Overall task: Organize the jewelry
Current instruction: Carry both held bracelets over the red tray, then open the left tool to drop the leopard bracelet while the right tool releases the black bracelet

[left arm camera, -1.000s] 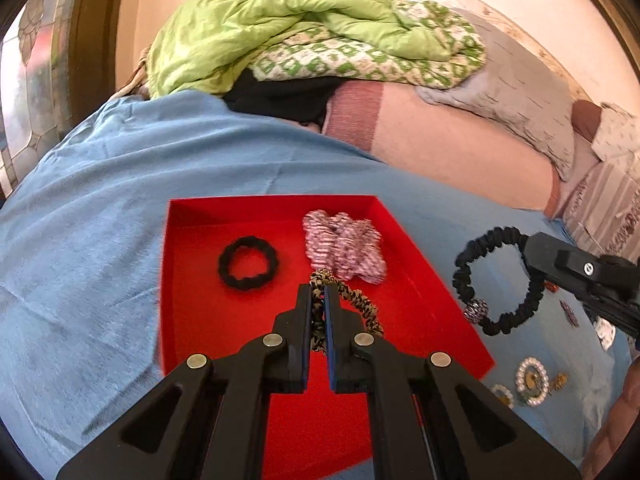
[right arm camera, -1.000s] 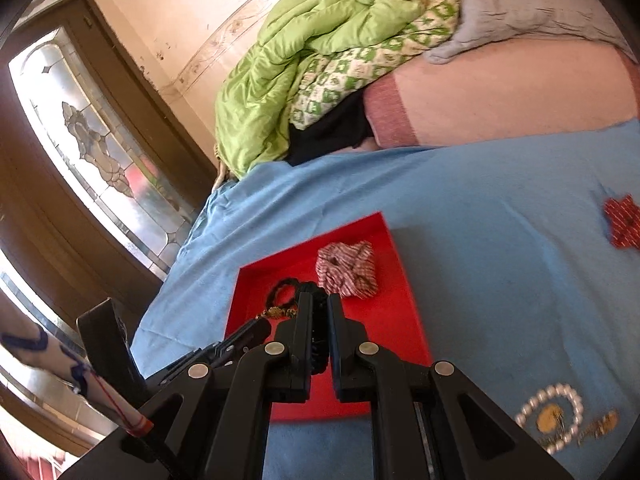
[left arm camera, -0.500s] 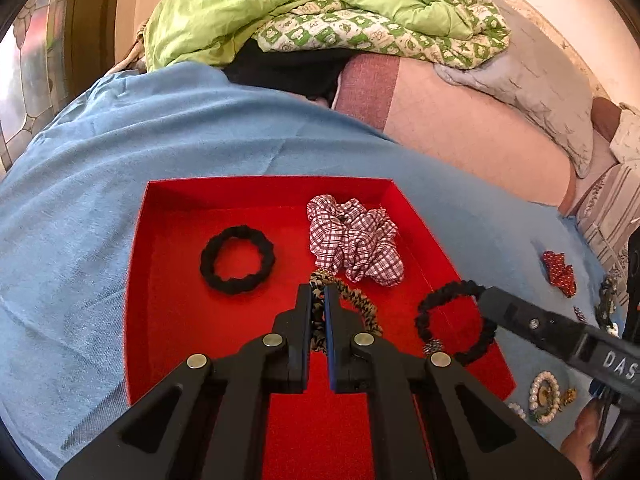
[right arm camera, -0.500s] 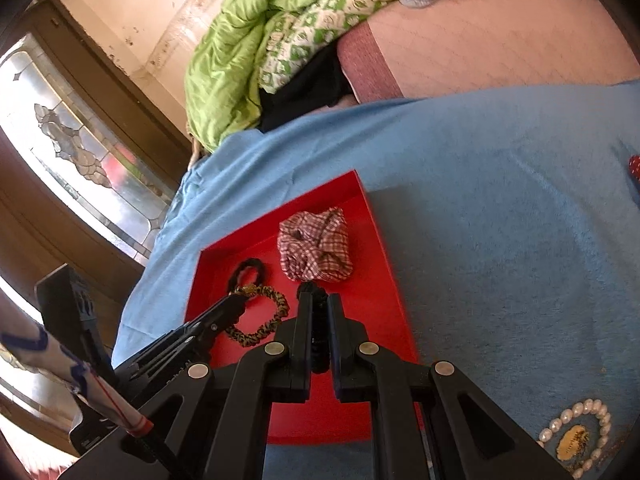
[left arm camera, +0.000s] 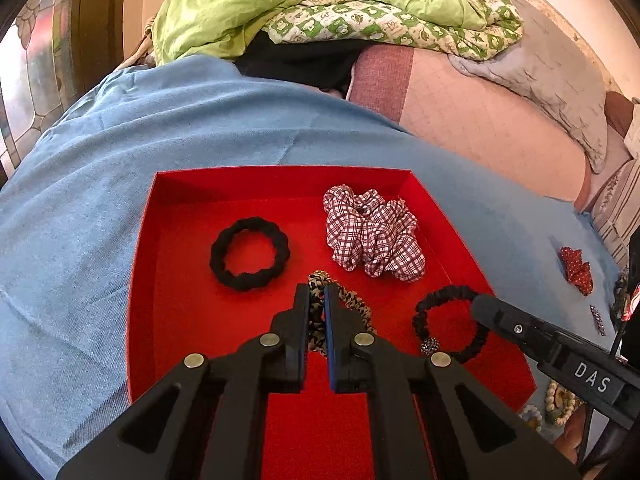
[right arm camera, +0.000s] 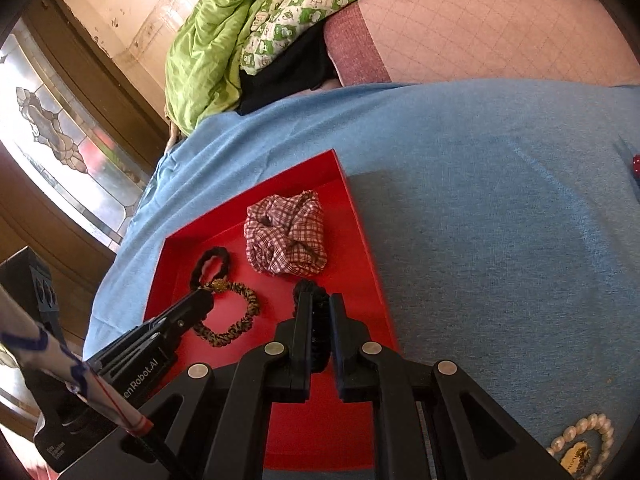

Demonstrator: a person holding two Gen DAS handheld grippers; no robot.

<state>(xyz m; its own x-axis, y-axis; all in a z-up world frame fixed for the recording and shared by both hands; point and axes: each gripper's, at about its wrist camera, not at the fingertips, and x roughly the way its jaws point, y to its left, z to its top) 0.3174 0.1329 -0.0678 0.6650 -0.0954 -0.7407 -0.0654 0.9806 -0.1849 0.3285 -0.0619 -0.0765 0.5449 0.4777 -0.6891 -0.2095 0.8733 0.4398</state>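
A red tray [left arm camera: 172, 280] [right arm camera: 362, 236] lies on the blue sheet. In it are a black braided hair tie [left arm camera: 249, 254] [right arm camera: 210, 264], a red-and-white checked scrunchie [left arm camera: 372, 236] [right arm camera: 286, 236], a leopard-print scrunchie [left arm camera: 354, 300] [right arm camera: 240, 312] and a thin black scrunchie with a bead [left arm camera: 444, 320] [right arm camera: 316, 320]. My left gripper [left arm camera: 317, 294] [right arm camera: 200, 300] is shut on the leopard-print scrunchie, low over the tray. My right gripper [right arm camera: 320, 306] [left arm camera: 480, 306] is shut on the thin black scrunchie at the tray's right side.
On the sheet right of the tray lie a pearl bracelet with a gold piece [right arm camera: 580, 444] [left arm camera: 560, 400], a red dotted bow [left arm camera: 576, 264] and a small clip [left arm camera: 597, 320]. A green quilt [left arm camera: 320, 4], a pink mattress and pillows are behind. A stained-glass door stands at the left.
My right gripper carried the thin black scrunchie from over the sheet leftward into the tray and lowered it. My left gripper kept its hold on the leopard scrunchie and moved slightly forward.
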